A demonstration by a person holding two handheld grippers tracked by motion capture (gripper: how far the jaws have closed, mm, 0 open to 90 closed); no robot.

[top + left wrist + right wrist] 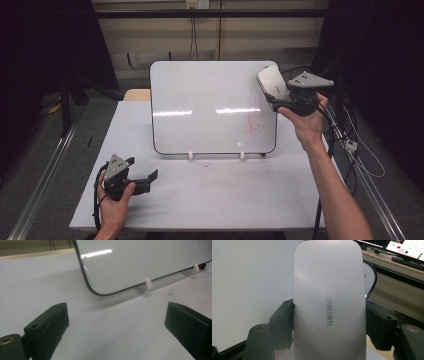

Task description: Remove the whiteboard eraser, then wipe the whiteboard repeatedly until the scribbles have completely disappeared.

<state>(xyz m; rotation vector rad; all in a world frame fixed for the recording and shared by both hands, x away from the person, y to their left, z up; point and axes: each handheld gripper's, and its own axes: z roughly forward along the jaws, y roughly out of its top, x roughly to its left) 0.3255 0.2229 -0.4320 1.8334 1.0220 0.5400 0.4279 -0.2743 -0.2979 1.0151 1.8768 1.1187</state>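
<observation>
One white desk (210, 200) carries an upright whiteboard (210, 100) with red scribbles (252, 120). Right claw (274, 102) is clamped on a grey whiteboard eraser (272, 82) at the board's upper right corner. Left claw (145, 181), jaws apart, rests low on the desk.

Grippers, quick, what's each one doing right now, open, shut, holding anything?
Left gripper: open, holding nothing, low over the table.
Right gripper: shut on the whiteboard eraser, up at the whiteboard near its red scribble.

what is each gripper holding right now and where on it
Right gripper: shut on the white rounded plastic eraser, clamped across its long sides near the lower end. Left gripper: open, holding nothing.
</observation>
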